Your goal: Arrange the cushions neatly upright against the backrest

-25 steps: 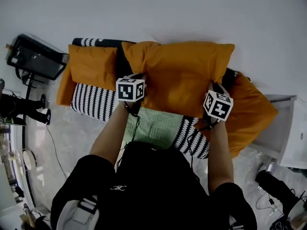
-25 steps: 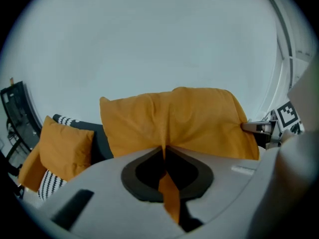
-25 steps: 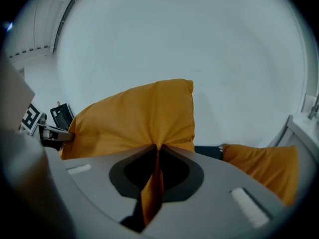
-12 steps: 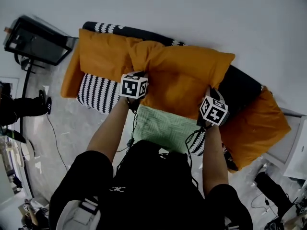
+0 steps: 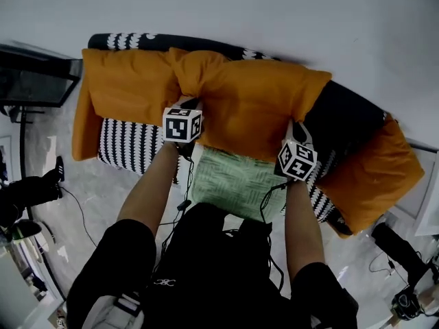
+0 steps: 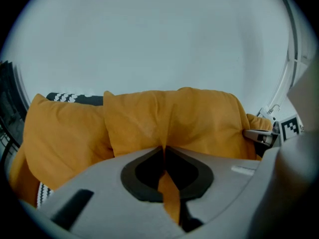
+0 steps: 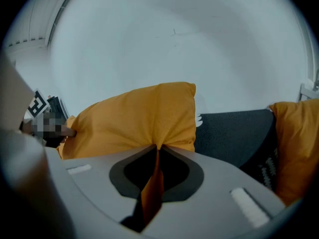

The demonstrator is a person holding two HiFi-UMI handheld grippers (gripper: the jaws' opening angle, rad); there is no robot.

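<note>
Left gripper (image 6: 163, 156) and right gripper (image 7: 157, 152), each clamped on a pinched fold of the middle orange cushion (image 5: 254, 112), hold it at frame centre before the dark backrest (image 5: 343, 115), between the left cushion (image 5: 123, 91) and the right cushion (image 5: 374, 177).

L gripper (image 5: 191, 106), R gripper (image 5: 294, 127) grip mid orange cushion (image 5: 250, 105) over striped sofa (image 5: 130, 146).

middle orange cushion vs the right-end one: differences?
The middle cushion is pinched at its lower edge by the left tool and right tool; the right-end cushion is untouched. The middle one is held up at the backrest; the right-end one slumps over the sofa's end. Both are orange.
</note>
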